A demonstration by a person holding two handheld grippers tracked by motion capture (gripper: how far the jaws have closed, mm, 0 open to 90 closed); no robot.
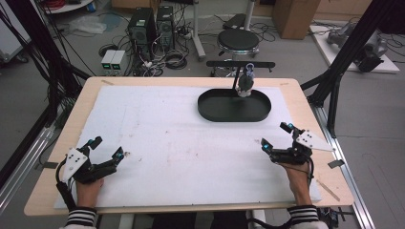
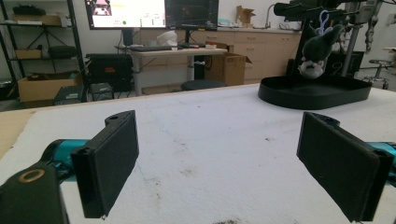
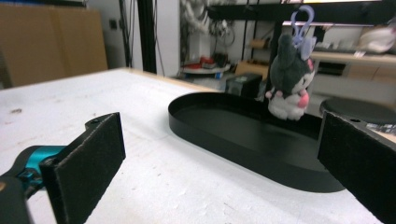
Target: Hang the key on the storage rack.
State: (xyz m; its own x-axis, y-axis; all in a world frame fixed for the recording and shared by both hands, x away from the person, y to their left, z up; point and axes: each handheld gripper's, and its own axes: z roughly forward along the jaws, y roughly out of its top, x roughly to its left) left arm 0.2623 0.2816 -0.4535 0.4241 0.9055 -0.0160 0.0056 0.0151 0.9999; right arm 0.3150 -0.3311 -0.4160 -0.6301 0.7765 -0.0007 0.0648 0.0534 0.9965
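Your right gripper (image 1: pixel 276 136) rests on the counter (image 1: pixel 167 143), jaws wide apart and empty. Ahead and to its left, the plush toy (image 3: pixel 287 81) hangs over the black tray (image 3: pixel 243 140) — soft, light, likely to swing. Pinch its body, not the clip.

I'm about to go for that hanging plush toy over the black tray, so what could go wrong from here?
The plush toy hangs by a clip from a bar, so it may swing away when a gripper closes on it. The right gripper is nearer; the left gripper would need a long reach. Pulling hard could tip the stand or shift the black tray.
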